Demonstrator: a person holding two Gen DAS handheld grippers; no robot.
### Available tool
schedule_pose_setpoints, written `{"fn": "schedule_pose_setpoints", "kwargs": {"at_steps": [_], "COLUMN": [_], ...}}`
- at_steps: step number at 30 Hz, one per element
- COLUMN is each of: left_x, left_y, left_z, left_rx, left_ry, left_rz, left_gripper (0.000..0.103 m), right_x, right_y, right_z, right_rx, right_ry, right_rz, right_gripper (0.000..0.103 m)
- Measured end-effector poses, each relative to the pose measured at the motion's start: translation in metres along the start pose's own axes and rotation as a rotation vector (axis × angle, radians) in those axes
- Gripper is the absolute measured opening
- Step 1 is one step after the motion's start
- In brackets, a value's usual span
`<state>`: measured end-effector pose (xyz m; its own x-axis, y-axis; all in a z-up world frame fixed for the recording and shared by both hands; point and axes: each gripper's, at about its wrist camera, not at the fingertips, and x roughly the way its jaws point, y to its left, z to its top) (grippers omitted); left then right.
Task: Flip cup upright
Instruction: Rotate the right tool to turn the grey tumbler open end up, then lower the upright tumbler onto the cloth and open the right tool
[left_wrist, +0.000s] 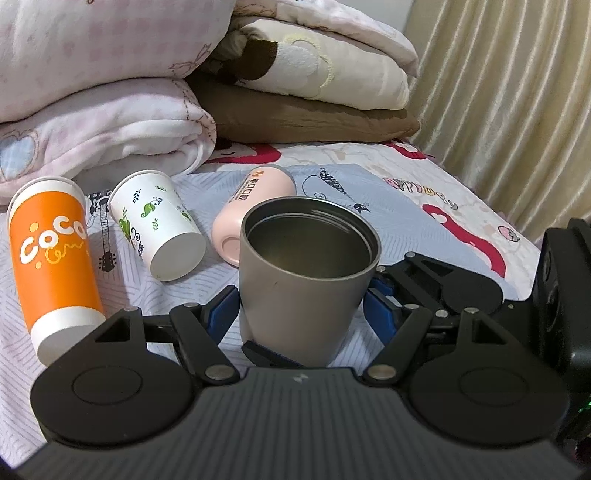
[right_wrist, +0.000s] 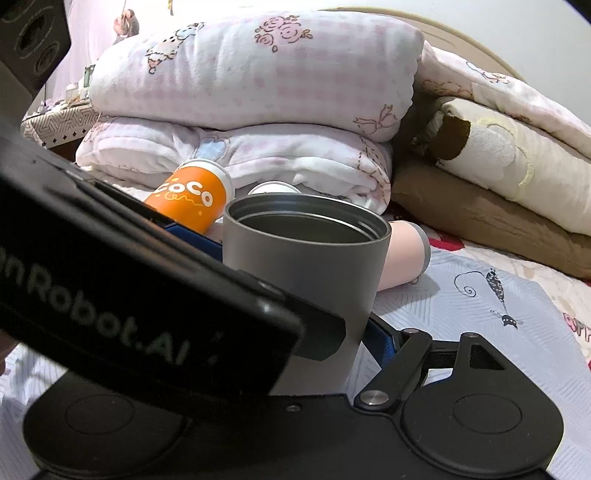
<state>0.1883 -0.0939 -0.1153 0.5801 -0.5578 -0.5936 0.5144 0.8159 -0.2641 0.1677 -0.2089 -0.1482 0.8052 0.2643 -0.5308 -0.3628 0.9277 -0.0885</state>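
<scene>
Bedsheet (left_wrist: 388, 192): grey cup (left_wrist: 306, 273) upright; left gripper (right_wrist: 155, 306) hides right gripper's fingers.

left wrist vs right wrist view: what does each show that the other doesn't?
Left wrist only: beige pleated curtain; white paper cup with green leaf print, seen whole on its side; both blue-padded left fingers flanking the cup.

Right wrist only: patterned side table; black left gripper body blocking the foreground.

Both: upright grey metal cup, orange COCO paper cup, pink tumbler, folded blankets.
</scene>
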Motion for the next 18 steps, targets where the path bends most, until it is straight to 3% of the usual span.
{"fn": "schedule_pose_setpoints", "kwargs": {"at_steps": [7, 18], "left_x": [-0.003, -0.046], "left_y": [-0.003, -0.007], "left_z": [0.002, 0.0], "left_rx": [-0.046, -0.126], "left_ry": [0.038, -0.002], "left_rz": [0.005, 0.034], "left_gripper": [0.073, 0.074], "right_x": [-0.01, -0.039], "right_y": [0.008, 0.001], "right_z": [-0.007, -0.007], "right_rx": [0.042, 0.16], "right_ry": [-0.011, -0.033], "right_rz": [-0.045, -0.084], "right_gripper": [0.085, 0.09]}}
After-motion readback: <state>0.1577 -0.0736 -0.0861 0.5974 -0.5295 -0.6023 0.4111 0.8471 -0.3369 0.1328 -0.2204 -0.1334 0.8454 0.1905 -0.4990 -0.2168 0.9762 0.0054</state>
